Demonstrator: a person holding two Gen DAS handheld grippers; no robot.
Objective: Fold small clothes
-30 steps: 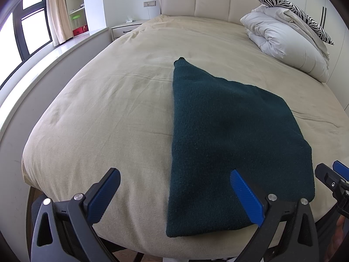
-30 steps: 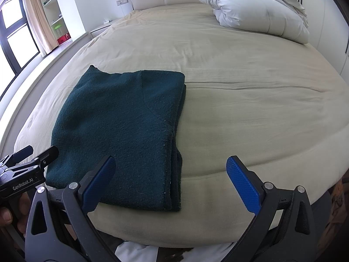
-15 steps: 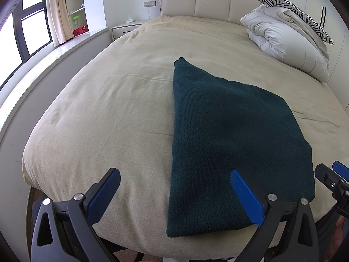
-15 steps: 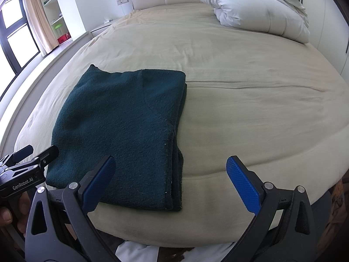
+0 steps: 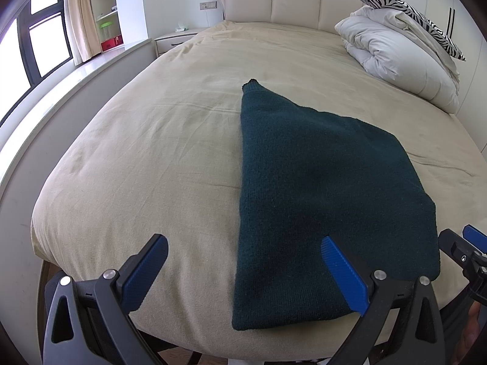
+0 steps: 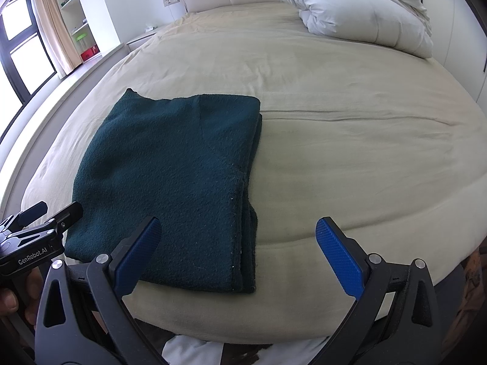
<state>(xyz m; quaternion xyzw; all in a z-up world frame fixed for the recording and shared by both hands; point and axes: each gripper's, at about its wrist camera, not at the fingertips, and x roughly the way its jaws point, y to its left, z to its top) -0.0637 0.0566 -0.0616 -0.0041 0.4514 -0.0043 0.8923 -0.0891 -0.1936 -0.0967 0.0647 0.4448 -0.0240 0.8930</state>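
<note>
Nearest the cameras, the left gripper (image 5: pixel 242 261) and right gripper (image 6: pixel 237 240) are held wide apart in the fingers, with nothing gripped or, apparently, touched. Just beyond, the dark green garment (image 6: pixel 170 182) is laid folded near the bed (image 6: pixel 350 152) edge. If its stacked right edge were pinched unevenly, the layers could be dragged apart.

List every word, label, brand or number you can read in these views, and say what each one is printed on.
"GenRobot.AI": white lettering on the black body of the left tongs, seen at the left edge of the right wrist view.

The red box on the window ledge may carry print, but it is too small and blurred to read.

Nothing legible on the dark green knitted garment, the beige bed cover or the zebra-striped pillow.
</note>
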